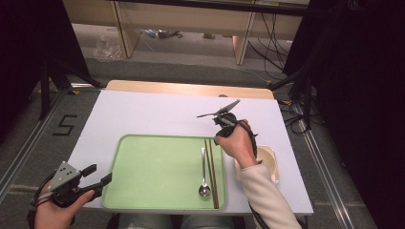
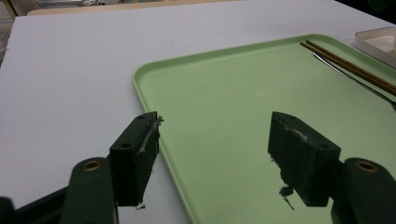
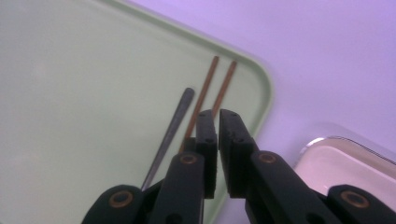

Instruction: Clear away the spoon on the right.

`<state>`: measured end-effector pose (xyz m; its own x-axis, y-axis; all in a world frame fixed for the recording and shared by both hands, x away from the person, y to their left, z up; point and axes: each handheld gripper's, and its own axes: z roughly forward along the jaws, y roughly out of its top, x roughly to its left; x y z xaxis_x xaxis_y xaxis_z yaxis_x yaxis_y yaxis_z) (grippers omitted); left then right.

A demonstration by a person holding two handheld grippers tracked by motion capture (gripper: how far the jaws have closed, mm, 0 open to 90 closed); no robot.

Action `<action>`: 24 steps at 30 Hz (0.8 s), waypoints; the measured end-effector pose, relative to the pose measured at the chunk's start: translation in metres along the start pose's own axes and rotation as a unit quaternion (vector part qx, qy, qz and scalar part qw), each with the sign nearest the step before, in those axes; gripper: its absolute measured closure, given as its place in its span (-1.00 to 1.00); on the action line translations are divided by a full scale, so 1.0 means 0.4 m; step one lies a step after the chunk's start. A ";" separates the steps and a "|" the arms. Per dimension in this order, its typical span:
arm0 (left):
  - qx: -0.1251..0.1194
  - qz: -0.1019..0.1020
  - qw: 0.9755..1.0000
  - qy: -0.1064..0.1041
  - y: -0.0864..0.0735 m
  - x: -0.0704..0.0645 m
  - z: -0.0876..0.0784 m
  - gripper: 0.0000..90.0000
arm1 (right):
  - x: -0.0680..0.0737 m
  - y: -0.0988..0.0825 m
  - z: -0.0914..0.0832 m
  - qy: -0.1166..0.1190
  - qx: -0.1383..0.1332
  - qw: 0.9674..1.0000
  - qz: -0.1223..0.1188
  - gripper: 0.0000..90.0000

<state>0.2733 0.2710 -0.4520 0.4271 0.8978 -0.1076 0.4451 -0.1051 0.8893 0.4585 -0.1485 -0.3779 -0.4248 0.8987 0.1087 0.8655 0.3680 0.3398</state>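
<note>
A pale green tray (image 1: 162, 137) lies on the white table near the front edge. Along its right side rest a pair of brown chopsticks (image 1: 212, 171) and a metal spoon (image 1: 204, 176), bowl end toward me. My right gripper (image 3: 218, 114) hangs above the chopsticks' (image 3: 204, 88) far ends and the spoon's handle (image 3: 173, 126), shut with nothing between its jaws. In the high view the right gripper (image 1: 220, 134) is raised over the tray's far right corner. My left gripper (image 1: 99, 173) rests open off the tray's near left corner; it (image 2: 215, 126) holds nothing.
A cream bowl (image 1: 270, 160) stands on the table just right of the tray (image 3: 261, 79), partly under my right forearm. The bowl (image 3: 345, 163) lies close beside the right jaws. Bare white tabletop stretches behind and left of the tray (image 2: 140, 74).
</note>
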 end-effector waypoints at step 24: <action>-0.001 -0.006 1.000 0.000 0.003 -0.001 0.003 -0.25 | -0.249 -0.105 -0.099 -0.071 0.016 0.997 0.007 0.47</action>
<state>0.2745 0.2698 -0.4515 0.4218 0.8989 -0.1186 0.4482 -0.0931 0.8891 0.4539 -0.2631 -0.3661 -0.3724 0.9278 -0.0206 0.8801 0.3601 0.3094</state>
